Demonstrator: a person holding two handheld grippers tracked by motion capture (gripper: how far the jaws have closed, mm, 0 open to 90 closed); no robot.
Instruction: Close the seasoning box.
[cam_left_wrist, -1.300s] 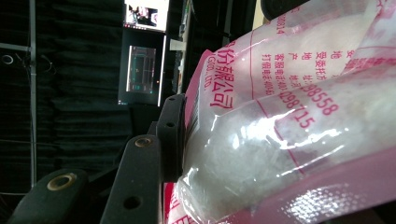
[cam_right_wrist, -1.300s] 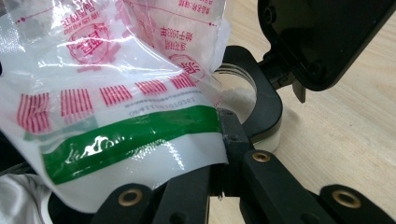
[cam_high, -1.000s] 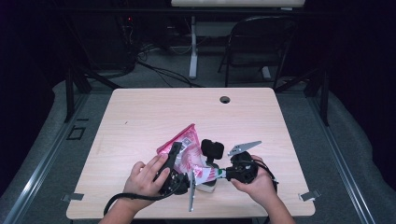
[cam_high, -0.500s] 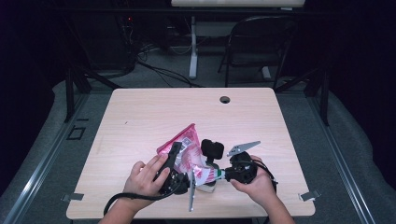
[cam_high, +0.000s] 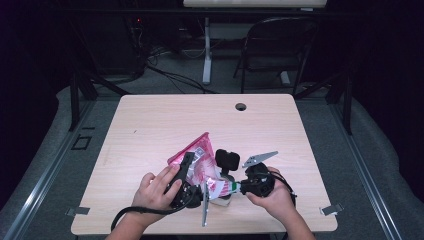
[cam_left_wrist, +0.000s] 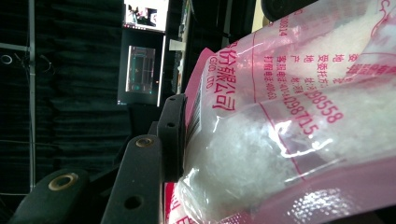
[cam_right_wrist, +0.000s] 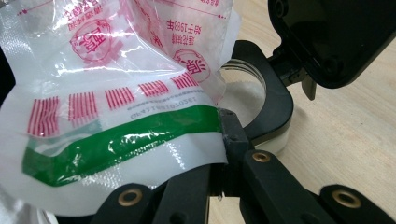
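— How far along was the work judged to be?

— The pink-printed plastic bag (cam_high: 200, 162) of white granules had been lifted at the near middle of the table (cam_high: 150, 125), and it was held between both tools. The bag appeared to be tipped toward a small round container with a black ring (cam_right_wrist: 275, 112) beneath it, seen in the right gripper view. Whether the bag had been opened could not be told, and no granules were seen falling. Pouring, if that was intended, was judged as not yet visibly begun.

— How was the bag gripped?

— The left gripper (cam_high: 186, 172) was pressed together on the bag's pink edge; in the left gripper view one black jaw was seen flat against the plastic (cam_left_wrist: 261, 130), the other being hidden behind it. The right gripper (cam_high: 235, 186) was pinched on the green-striped corner of the bag (cam_right_wrist: 126, 135), the film being clamped where the jaws met.

— And the pose of the hands?

— The left hand (cam_high: 155, 187) was laid over its tool with the jaws pointed away and up the table. The right hand (cam_high: 272, 197) was cupped under its tool, which was pointed leftward toward the other. A black block (cam_high: 227, 159) was seen just behind the bag.
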